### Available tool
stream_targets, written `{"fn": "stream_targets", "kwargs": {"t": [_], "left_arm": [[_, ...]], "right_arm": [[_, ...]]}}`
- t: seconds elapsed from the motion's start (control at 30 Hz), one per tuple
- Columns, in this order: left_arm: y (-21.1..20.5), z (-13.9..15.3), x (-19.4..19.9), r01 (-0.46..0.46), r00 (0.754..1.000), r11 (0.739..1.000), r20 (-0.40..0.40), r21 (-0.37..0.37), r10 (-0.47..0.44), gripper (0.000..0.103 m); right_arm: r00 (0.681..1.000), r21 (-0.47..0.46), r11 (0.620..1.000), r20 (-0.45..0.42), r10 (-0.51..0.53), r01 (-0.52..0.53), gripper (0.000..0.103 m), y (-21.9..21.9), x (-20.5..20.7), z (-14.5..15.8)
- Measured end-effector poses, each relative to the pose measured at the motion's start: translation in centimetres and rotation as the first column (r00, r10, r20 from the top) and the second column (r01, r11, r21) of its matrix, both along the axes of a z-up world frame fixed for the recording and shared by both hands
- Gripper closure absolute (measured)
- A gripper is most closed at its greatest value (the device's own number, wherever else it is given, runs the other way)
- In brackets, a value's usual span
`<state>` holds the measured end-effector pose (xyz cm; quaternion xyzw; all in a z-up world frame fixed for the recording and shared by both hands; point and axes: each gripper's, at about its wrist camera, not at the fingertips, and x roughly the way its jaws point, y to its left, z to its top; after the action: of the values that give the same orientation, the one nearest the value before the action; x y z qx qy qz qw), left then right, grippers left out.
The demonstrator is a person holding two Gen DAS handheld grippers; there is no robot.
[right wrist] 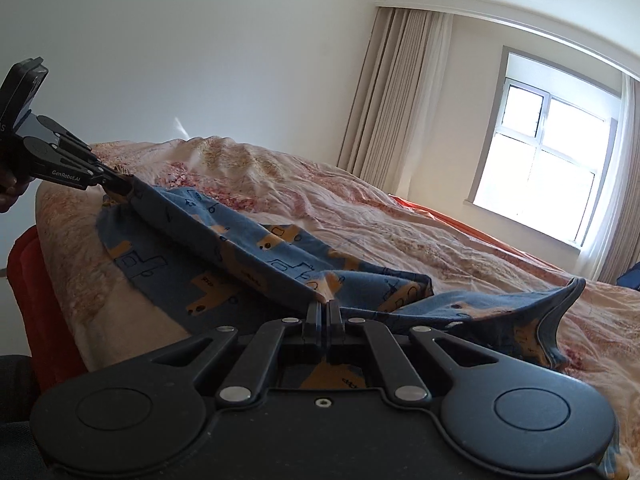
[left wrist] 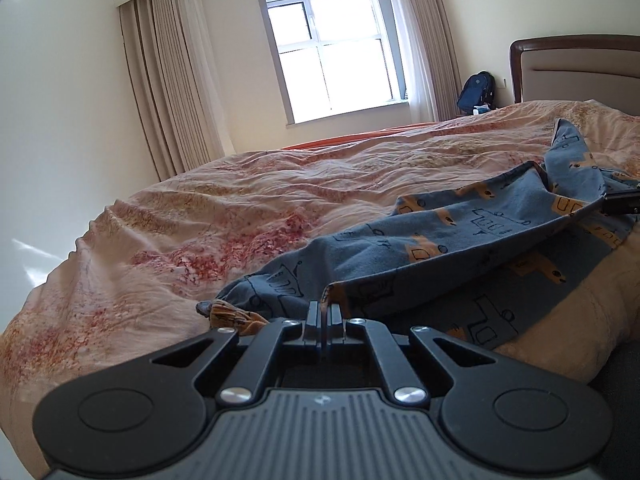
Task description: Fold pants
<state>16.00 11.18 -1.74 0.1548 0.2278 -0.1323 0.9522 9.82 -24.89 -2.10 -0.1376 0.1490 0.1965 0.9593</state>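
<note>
I hold the blue pants [left wrist: 460, 232] with both grippers, and they lie across the near side of the bed [left wrist: 248, 208], on the pink flowered cover. The cloth has a print of small orange and outlined vehicles.

My left gripper [left wrist: 324, 312] has its two fingers pressed together, with only a thin line between them. They pinch one edge of the pants, and this edge rises a little from the cover right at the fingertips. In the right wrist view I see the same gripper [right wrist: 118, 186] from the side, at the far left, and the blue cloth comes out from its tip.

My right gripper [right wrist: 325, 310] is closed in the same way, the fingers nearly touching, and it grips another edge of the pants [right wrist: 248, 248]. In the left wrist view only a small black part of it shows at the right edge, where the cloth reaches it.

Between the two grippers the held edge runs as a raised band, fairly tight, while a lower layer of the pants rests flat on the cover under it. One more part of the pants stands up in a loose fold to the right of my right gripper.

Behind the bed there is a window [left wrist: 332, 52] with pale curtains [left wrist: 172, 92], a wooden headboard [left wrist: 576, 68], and a dark blue backpack [left wrist: 476, 90] beside it.
</note>
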Motion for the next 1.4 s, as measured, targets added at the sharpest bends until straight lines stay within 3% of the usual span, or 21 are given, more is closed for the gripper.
{"fn": "stream_targets", "kwargs": {"t": [0.13,0.37,0.4,0.47,0.5,0.53,0.6,0.67,0.7,0.77,0.83,0.93,1.03,1.1,1.27,1.4], "left_arm": [[-0.3,-1.3,0.2,-0.017,0.999,1.0,-0.032,0.013,0.018,0.102],[-0.3,-1.5,-0.2,-0.075,0.996,0.997,-0.049,-0.034,0.073,0.098],[-0.5,-1.4,-0.6,-0.078,0.996,0.996,-0.052,-0.041,0.076,0.09],[-0.8,-1.2,-1.3,-0.086,0.995,0.995,-0.057,-0.054,0.083,0.051],[-1.2,-1.0,-1.8,-0.1,0.994,0.993,-0.043,-0.063,0.098,0.024],[-1.5,-0.8,-2.3,-0.111,0.994,0.991,-0.023,-0.068,0.11,0.015],[-2.7,-0.4,-3.3,-0.108,0.994,0.991,-0.007,-0.08,0.108,0.011],[-4.2,-0.1,-3.8,-0.096,0.995,0.99,-0.014,-0.105,0.095,0.001],[-5.0,0.0,-4.0,-0.096,0.995,0.988,-0.01,-0.123,0.095,0.001],[-7.1,0.2,-4.2,-0.071,0.997,0.984,-0.023,-0.162,0.068,0.001],[-9.2,0.2,-3.9,-0.045,0.998,0.978,-0.056,-0.203,0.034,0.001],[-13.1,0.1,-3.5,0.004,0.997,0.963,-0.077,-0.269,-0.026,0.0],[-17.5,0.2,-2.9,0.072,0.992,0.954,-0.081,-0.29,-0.099,0.0],[-20.6,0.3,-2.5,0.139,0.985,0.954,-0.062,-0.266,-0.161,0.0],[-27.0,-0.2,-1.8,0.219,0.976,0.974,0.011,-0.064,-0.219,0.0],[-30.2,-1.7,-1.9,0.248,0.966,0.966,0.064,0.07,-0.252,0.001]], "right_arm": [[1.0,0.03,0.999,-0.023,-0.015,0.016,0.103,-0.5,-0.9,-0.8],[0.994,0.098,0.993,-0.095,-0.051,0.061,0.103,-0.7,-1.2,-2.8],[0.994,0.107,0.992,-0.092,-0.056,0.066,0.103,-0.7,-1.3,-2.8],[0.994,0.116,0.991,-0.087,-0.062,0.072,0.103,-1.0,-1.7,-2.7],[0.994,0.12,0.99,-0.091,-0.061,0.072,0.103,-1.1,-1.8,-2.6],[0.994,0.127,0.989,-0.095,-0.06,0.072,0.103,-1.3,-2.0,-2.5],[0.993,0.149,0.985,-0.098,-0.067,0.082,0.093,-1.9,-2.5,-2.4],[0.992,0.172,0.98,-0.093,-0.084,0.099,0.074,-2.9,-3.3,-2.3],[0.991,0.181,0.977,-0.094,-0.096,0.112,0.069,-3.5,-3.7,-2.3],[0.986,0.213,0.965,-0.104,-0.13,0.15,0.04,-4.9,-4.4,-2.4],[0.98,0.259,0.947,-0.11,-0.165,0.188,0.021,-6.6,-5.2,-2.5],[0.971,0.302,0.923,-0.107,-0.214,0.237,0.001,-9.1,-6.6,-2.5],[0.952,0.318,0.897,-0.108,-0.287,0.306,0.001,-12.0,-8.0,-2.7],[0.936,0.32,0.879,-0.117,-0.332,0.352,0.0,-13.7,-8.8,-2.9],[0.905,0.347,0.835,-0.158,-0.395,0.426,0.0,-17.7,-9.9,-3.6],[0.887,0.342,0.818,-0.16,-0.434,0.462,0.0,-19.4,-9.2,-3.1]]}}
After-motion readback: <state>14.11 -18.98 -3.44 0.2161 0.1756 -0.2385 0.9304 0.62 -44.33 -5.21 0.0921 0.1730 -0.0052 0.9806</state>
